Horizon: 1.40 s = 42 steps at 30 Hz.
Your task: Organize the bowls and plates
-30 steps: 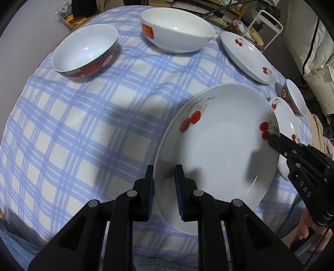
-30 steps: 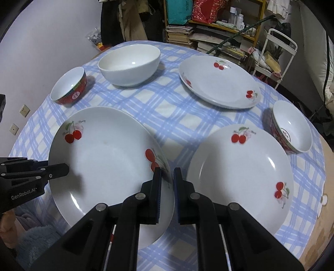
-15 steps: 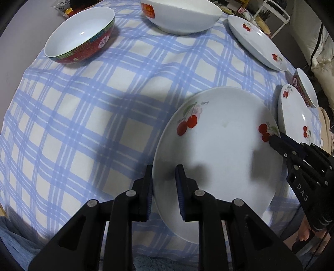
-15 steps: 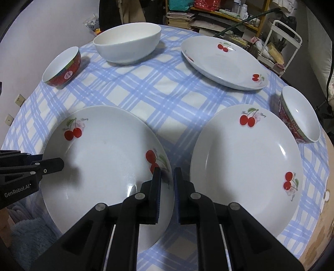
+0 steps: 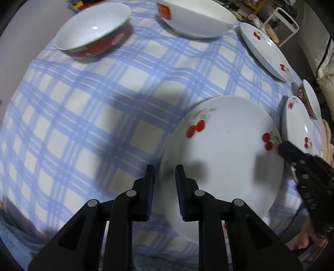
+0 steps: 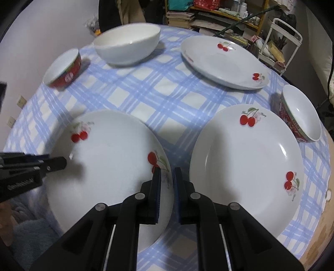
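Blue-checked tablecloth (image 6: 167, 98), cluttered bookshelf (image 6: 208, 14)

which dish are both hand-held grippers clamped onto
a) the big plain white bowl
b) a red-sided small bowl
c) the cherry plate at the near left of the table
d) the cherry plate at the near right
c: the left hand-held gripper pinches the left rim of the near-left cherry plate, and the right hand-held gripper pinches its right rim; the near-right cherry plate lies untouched.
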Available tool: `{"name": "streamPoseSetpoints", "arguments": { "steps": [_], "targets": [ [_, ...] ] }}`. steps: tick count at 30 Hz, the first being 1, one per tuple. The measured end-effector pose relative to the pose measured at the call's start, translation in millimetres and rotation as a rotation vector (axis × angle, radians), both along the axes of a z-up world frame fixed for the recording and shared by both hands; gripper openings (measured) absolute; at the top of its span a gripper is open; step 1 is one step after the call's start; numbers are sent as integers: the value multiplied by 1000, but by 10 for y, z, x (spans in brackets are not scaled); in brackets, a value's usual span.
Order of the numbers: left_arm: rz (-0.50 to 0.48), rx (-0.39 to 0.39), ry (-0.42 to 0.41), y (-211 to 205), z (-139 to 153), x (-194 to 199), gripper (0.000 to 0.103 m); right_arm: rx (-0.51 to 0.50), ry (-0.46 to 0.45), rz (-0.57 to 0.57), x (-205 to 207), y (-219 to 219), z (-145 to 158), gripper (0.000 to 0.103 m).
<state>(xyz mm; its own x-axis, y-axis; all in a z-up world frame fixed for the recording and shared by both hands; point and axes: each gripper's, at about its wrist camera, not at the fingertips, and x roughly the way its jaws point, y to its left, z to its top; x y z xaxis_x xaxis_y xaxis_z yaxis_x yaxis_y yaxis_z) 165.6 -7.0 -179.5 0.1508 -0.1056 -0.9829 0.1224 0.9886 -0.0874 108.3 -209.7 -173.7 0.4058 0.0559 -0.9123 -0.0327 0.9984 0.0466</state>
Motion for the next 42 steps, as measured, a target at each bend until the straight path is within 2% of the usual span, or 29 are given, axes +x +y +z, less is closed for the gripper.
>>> {"name": "streamPoseSetpoints", "arguments": {
  "steps": [4, 6, 9, 11, 13, 16, 19, 21, 23, 27, 33, 37, 42],
  "targets": [
    [24, 27, -33, 100, 122, -33, 30, 13, -58, -30, -43, -108, 255, 13],
    [36, 69, -70, 116, 201, -39, 34, 7, -74, -42, -54, -195, 368, 14],
    [25, 96, -126, 79, 354, -36, 43, -23, -86, -70, -62, -355, 492, 19],
    [-6, 116, -158, 0, 440, -26, 59, -29, -92, -94, -69, -470, 548, 34],
    [-46, 139, -178, -96, 498, -17, 64, -26, -100, -113, -91, -602, 604, 44],
    [-102, 156, -167, -321, 506, 10, 70, -22, -94, -141, -139, -803, 640, 61],
    [-137, 151, -163, -523, 524, 29, 74, -11, -78, -174, -166, -982, 623, 66],
    [-155, 163, -169, -664, 551, 45, 80, -14, -65, -203, -175, -1102, 586, 74],
    [-168, 172, -186, -826, 589, 73, 86, -18, -62, -235, -189, -1201, 551, 90],
    [-215, 153, -185, -1123, 602, 139, 89, 13, -55, -290, -248, -1420, 483, 91],
    [-255, 149, -179, -1511, 517, 245, 89, -4, -33, -368, -316, -1694, 308, 91],
    [-284, 151, -168, -1721, 427, 313, 89, 42, -8, -422, -353, -1850, 181, 91],
    [-324, 177, -164, -1898, 283, 375, 89, 66, 24, -429, -324, -1916, 98, 91]
  ]
}}
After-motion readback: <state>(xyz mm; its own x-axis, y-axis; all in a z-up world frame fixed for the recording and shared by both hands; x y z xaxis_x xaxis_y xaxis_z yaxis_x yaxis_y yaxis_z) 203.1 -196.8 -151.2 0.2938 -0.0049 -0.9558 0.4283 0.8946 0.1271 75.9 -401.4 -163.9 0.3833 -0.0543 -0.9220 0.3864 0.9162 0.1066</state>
